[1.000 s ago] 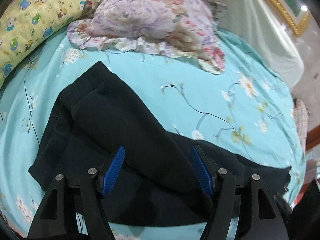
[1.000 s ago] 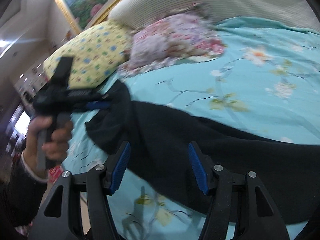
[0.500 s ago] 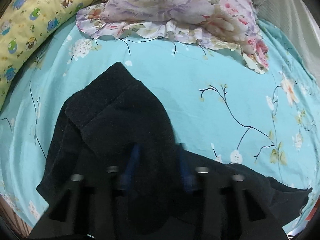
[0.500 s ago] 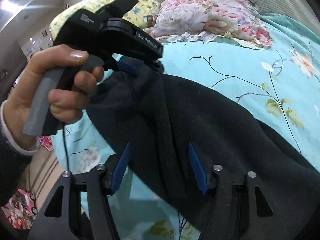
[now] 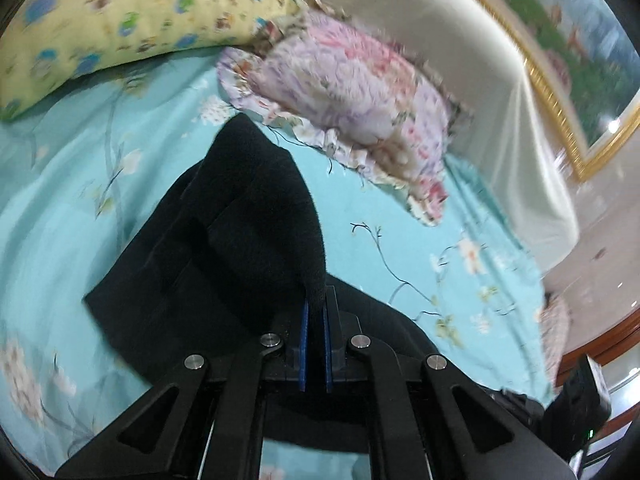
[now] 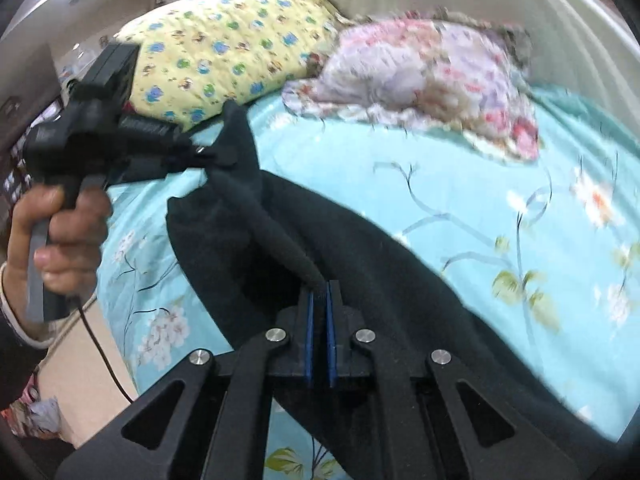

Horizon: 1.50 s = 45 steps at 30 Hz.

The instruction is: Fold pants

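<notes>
- The black pants (image 5: 224, 240) lie on the turquoise flowered bedsheet (image 5: 400, 216), near the side edge of the bed where the sheet drops toward the floor in the right wrist view.
- One end of the pants (image 6: 360, 264) points toward the pillows at the head of the bed; the rest runs back along the bed and out of the bottom right of the right wrist view.
- The left gripper (image 5: 315, 312) is clenched on a rolled edge of the pants, its blue pads (image 5: 304, 344) pressed close with a strip of black cloth between them.
- In the right wrist view the same left gripper (image 6: 208, 156) shows from the side, gripped by the person's left hand (image 6: 60, 236), pinching the far end of the pants, which is lifted off the sheet.
- The right gripper (image 6: 319, 300) is also clamped on the pants, its blue pads (image 6: 308, 336) nearly together around a thick rolled fold.
- That fold stretches as a raised ridge between the two grippers.
- A yellow pillow (image 5: 120, 12) printed with small cartoon figures lies at the head of the bed, toward the corner.
- Just beside it rests a pink and purple floral pillow (image 5: 352, 92) with a frilled edge; the tip of the pants comes near its frill, and whether they touch I cannot tell.
- A pale padded headboard (image 5: 460, 60) stands behind both pillows, with a gold picture frame (image 5: 560, 104) above it.
- A black cable (image 6: 104, 356) hangs from the left gripper's handle down past the edge of the bed.
</notes>
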Motion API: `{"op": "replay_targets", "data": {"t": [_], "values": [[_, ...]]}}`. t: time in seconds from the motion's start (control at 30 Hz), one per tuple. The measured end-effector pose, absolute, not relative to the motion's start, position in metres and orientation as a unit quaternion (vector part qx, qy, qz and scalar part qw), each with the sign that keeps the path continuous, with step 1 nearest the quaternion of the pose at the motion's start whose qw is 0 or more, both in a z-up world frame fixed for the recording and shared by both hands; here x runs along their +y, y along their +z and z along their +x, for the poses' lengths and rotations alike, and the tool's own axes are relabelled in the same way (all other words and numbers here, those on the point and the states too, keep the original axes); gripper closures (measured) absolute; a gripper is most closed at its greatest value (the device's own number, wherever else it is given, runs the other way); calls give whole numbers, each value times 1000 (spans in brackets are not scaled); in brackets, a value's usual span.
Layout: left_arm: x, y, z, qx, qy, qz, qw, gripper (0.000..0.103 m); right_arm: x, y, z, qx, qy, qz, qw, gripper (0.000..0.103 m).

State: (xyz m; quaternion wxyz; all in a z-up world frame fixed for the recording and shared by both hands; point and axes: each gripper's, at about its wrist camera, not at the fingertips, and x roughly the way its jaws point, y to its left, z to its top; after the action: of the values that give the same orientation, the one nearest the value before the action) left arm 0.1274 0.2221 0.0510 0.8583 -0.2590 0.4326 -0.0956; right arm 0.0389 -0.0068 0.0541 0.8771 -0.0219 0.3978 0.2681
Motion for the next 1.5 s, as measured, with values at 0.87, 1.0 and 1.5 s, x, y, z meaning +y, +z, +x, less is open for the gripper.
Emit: {"op": "replay_targets", "data": {"t": [0.87, 1.0, 1.5], "values": [[262, -30, 65, 444, -98, -346, 821, 98, 33, 23, 11, 434, 280, -160, 841, 97], [264, -31, 63, 447, -96, -343, 821, 94, 36, 19, 12, 445, 281, -160, 835, 97], [296, -22, 50, 452, -55, -351, 818, 45, 23, 27, 12, 458, 285, -92, 837, 88]]}}
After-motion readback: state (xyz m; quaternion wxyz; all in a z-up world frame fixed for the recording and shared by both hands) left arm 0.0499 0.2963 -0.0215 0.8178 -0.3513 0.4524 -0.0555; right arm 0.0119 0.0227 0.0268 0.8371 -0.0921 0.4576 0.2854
